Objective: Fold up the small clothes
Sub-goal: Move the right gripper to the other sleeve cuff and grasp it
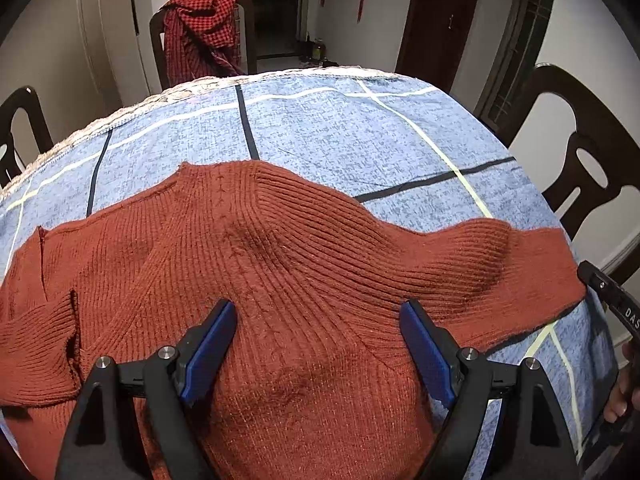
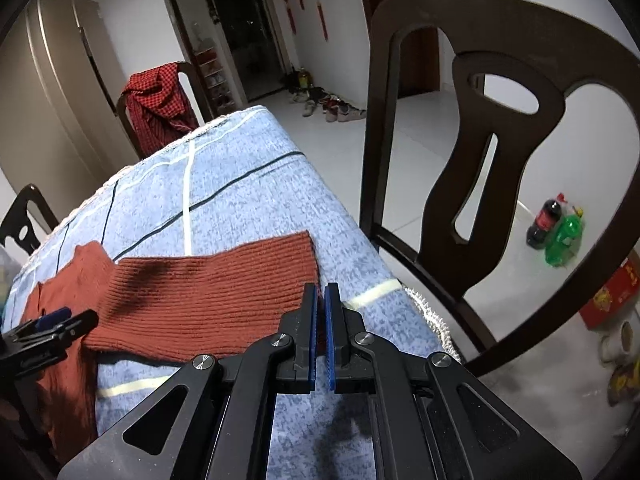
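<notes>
My left gripper wide open over rust sweater, gripping nothing; my right gripper clamped together at sleeve cuff corner; grip on cloth unclear.

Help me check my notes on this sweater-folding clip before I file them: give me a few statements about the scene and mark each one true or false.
1. The left gripper is open above the body of the sweater. True.
2. The right gripper has its jaws spread wide. False: they are shut, at the end of the sleeve; whether they pinch the cuff is unclear.
3. The sweater is blue. False: it is rust red, on a blue cloth.
4. A red checked garment hangs over a chair at the far end of the table. True.
5. Two bottles stand on the table. False: they stand on the floor behind the near chair.
</notes>
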`<action>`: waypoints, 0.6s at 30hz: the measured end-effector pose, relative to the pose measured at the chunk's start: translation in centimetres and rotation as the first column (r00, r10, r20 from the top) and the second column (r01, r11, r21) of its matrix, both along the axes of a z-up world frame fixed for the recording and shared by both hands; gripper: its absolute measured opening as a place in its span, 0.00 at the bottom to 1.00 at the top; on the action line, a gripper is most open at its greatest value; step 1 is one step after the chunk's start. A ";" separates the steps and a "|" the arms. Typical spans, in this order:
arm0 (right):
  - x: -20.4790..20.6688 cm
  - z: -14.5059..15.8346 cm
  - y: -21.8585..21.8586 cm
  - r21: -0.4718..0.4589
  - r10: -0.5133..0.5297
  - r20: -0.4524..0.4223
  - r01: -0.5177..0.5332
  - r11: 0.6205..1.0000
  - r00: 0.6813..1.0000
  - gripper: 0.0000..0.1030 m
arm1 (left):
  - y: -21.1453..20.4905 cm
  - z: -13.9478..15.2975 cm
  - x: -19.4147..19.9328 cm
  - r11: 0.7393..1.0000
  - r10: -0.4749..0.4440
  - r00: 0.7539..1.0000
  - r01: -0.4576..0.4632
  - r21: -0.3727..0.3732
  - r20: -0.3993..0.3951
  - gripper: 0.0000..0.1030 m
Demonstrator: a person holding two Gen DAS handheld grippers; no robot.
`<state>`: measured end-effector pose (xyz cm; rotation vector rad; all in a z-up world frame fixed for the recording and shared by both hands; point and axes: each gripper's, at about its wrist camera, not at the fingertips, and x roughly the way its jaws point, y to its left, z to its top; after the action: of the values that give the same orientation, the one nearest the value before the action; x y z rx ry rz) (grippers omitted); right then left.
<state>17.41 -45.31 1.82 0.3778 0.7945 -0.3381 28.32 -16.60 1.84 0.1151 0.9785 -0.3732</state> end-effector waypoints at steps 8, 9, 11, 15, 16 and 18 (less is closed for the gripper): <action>-0.3 1.1 0.3 0.072 0.034 0.079 -0.040 0.997 0.996 0.03 | 0.4 0.1 0.1 1.000 -0.004 1.000 0.004 -0.015 -0.006 0.83; -0.3 1.4 0.4 0.084 0.040 0.095 -0.048 0.995 0.995 0.03 | 0.4 0.1 0.1 1.000 -0.003 1.000 0.003 -0.017 -0.008 0.83; -0.3 2.0 0.7 0.074 0.042 0.115 -0.051 0.996 0.992 0.03 | 0.4 0.1 0.1 1.000 0.001 1.000 -0.001 -0.021 -0.010 0.83; -0.3 2.3 0.8 0.013 0.028 0.081 -0.029 0.999 0.996 0.04 | 0.3 0.2 0.1 1.000 -0.002 1.000 0.002 -0.016 -0.013 0.83; -0.3 2.1 0.7 0.012 0.026 0.063 -0.027 1.000 0.998 0.04 | 0.3 0.3 0.1 1.000 -0.002 1.000 0.002 -0.018 -0.013 0.83; -0.4 1.4 0.7 0.023 0.040 0.040 -0.041 0.999 0.998 0.22 | 0.4 0.4 0.1 1.000 -0.003 1.000 0.002 -0.030 -0.011 0.83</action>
<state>17.03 -44.63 3.26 0.3889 0.7664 -0.2829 28.44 -16.22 2.20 0.0868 0.9833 -0.3914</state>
